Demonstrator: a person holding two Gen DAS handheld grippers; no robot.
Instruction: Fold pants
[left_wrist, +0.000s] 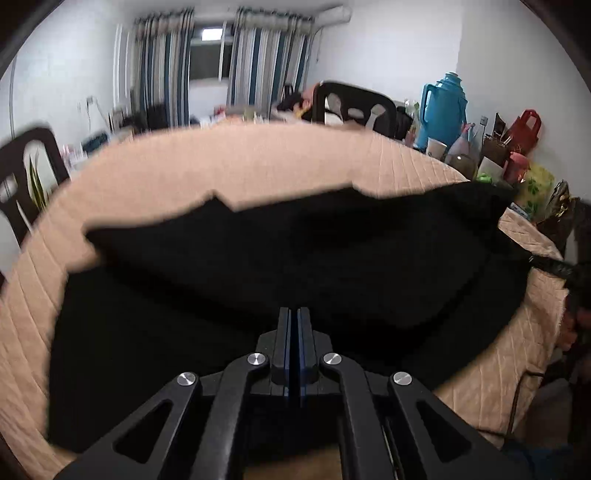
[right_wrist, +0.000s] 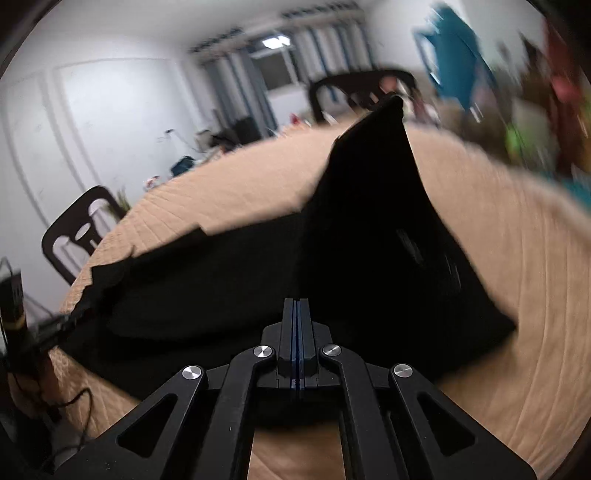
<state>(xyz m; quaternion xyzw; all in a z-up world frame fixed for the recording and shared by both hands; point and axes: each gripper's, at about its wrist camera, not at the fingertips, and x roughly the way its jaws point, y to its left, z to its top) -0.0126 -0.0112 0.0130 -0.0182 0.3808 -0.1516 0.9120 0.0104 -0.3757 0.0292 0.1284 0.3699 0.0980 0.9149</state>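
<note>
Step in hand: a fold looks to be under way. Part of the black pants already lies doubled over itself on the table, and both claws sit at the near edge of the cloth.

Left gripper: fingers pressed flat together. Its tips sit over the black cloth, but whether any fabric is pinched between them I cannot tell.

Right gripper: clenched the same way, blue pads meeting, nothing plainly seen between them. Black on black hides any pinch.

Pants, left view: spread wide across the peach quilted table cover, a jagged upper edge running side to side beyond the claw tips.

Pants, right view: one section rises to a peak just ahead and to the right of the claw, the rest lying flat toward the left.

Nearby: a blue thermos and clutter at the far right table edge, well apart from the cloth.

Next move calls for: my guess is laying the raised part down evenly, edges matched, then smoothing. The risk is a crooked fold.
</note>
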